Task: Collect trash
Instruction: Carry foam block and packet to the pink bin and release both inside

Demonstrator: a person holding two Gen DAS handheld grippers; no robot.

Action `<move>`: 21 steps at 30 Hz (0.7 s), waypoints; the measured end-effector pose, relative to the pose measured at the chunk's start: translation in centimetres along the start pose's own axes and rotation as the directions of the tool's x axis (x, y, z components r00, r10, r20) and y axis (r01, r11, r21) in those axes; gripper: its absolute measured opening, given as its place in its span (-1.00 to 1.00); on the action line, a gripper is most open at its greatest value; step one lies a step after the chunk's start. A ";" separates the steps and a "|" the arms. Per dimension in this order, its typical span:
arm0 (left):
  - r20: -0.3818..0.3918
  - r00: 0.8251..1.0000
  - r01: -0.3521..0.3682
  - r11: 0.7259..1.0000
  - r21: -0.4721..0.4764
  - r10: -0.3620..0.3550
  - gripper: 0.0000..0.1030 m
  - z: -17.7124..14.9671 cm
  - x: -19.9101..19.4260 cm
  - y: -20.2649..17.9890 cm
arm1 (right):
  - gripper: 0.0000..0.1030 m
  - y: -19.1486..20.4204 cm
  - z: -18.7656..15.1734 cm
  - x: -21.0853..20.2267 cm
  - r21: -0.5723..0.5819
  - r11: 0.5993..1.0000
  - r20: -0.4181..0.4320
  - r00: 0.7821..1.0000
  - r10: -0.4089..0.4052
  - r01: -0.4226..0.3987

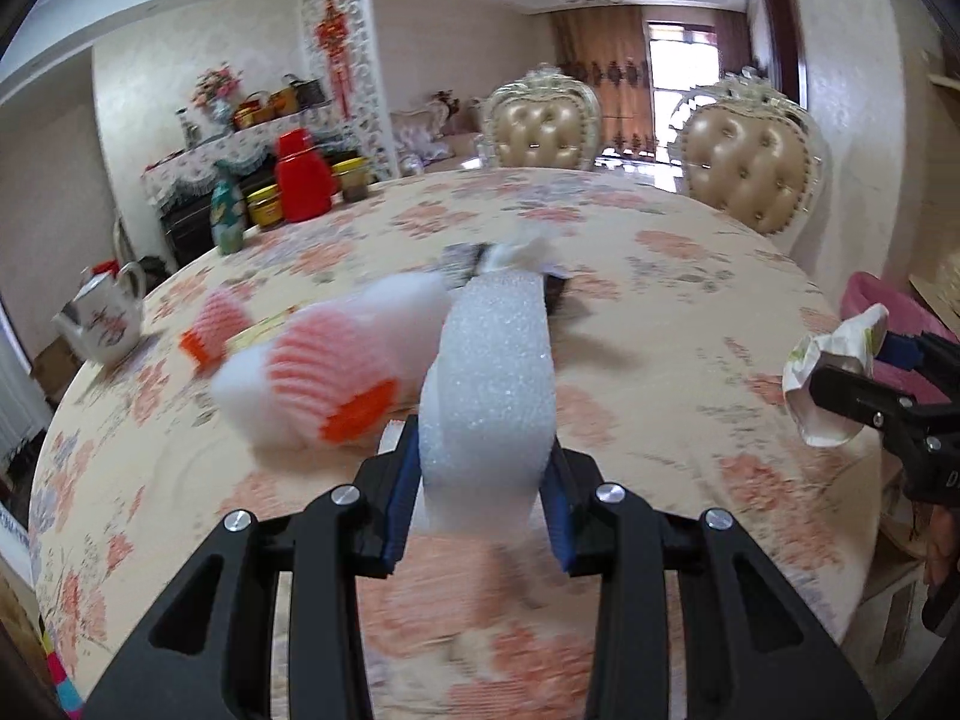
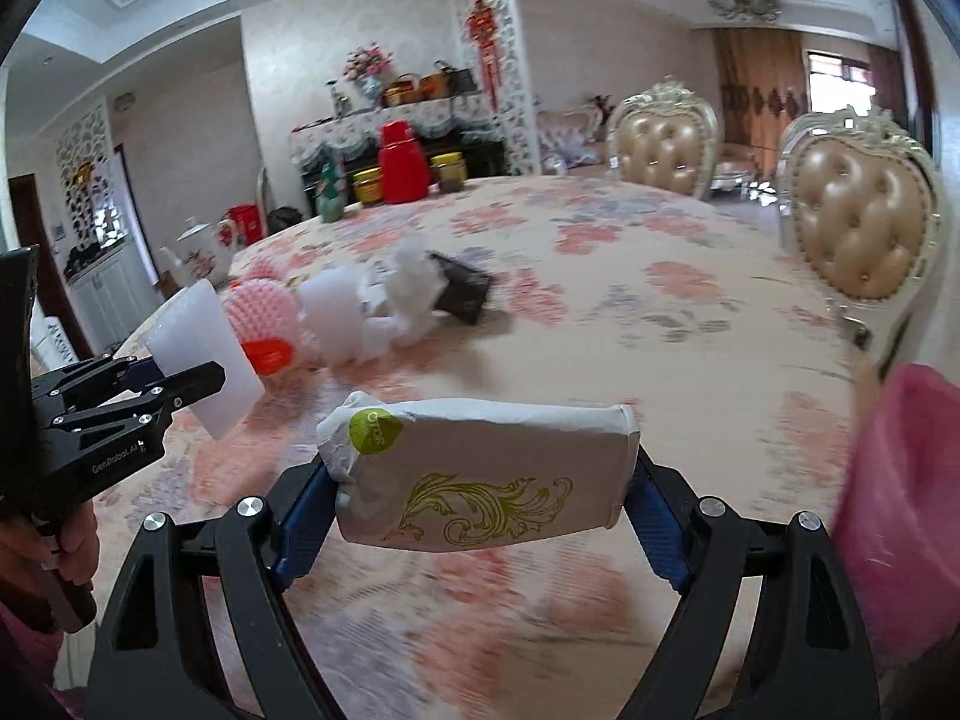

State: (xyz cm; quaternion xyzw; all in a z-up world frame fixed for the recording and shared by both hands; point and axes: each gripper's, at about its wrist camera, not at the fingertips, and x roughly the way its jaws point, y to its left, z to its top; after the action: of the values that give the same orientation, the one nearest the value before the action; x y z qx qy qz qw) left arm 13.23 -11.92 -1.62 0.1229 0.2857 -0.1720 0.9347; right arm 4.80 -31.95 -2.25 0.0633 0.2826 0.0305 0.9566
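Observation:
My left gripper is shut on a white foam strip and holds it above the flowered table; it also shows in the right wrist view. My right gripper is shut on a white tissue pack with a green ornament, also seen in the left wrist view. On the table lie pink-and-orange foam fruit nets, white foam scraps and a dark flat packet.
A pink bin stands at the table's right edge. A white teapot, a red thermos, jars and a green bottle stand at the far left. Two padded chairs stand behind the table.

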 end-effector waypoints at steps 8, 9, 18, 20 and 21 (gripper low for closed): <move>0.018 0.992 0.127 0.989 0.079 -0.129 -0.31 1.8 1.3 -7.1 | 0.55 -6.7 -1.4 -3.6 0.092 0.988 0.041 0.991 -0.126 0.122; 0.024 0.988 0.149 0.985 0.088 -0.152 -0.31 2.1 1.4 -8.1 | 0.55 -7.6 -1.6 -4.1 0.104 0.985 0.044 0.988 -0.145 0.140; 0.050 0.938 0.335 0.932 0.139 -0.344 -0.31 3.7 2.4 -14.9 | 0.55 -14.1 -2.8 -8.0 0.179 0.940 0.063 0.950 -0.305 0.290; 0.045 0.925 0.366 0.918 0.152 -0.376 -0.31 4.1 2.8 -16.4 | 0.55 -15.6 -3.1 -8.8 0.200 0.926 0.067 0.938 -0.339 0.320; 0.043 0.918 0.383 0.910 0.156 -0.394 -0.31 4.2 3.0 -17.0 | 0.55 -16.2 -3.2 -9.0 0.209 0.919 0.068 0.932 -0.356 0.336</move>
State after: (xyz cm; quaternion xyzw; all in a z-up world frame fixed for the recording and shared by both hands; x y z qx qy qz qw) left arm 11.01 -29.51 -2.20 0.1245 0.2570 -0.3790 0.8802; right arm -4.12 -48.54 -2.31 0.1065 0.2406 -0.1700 0.9497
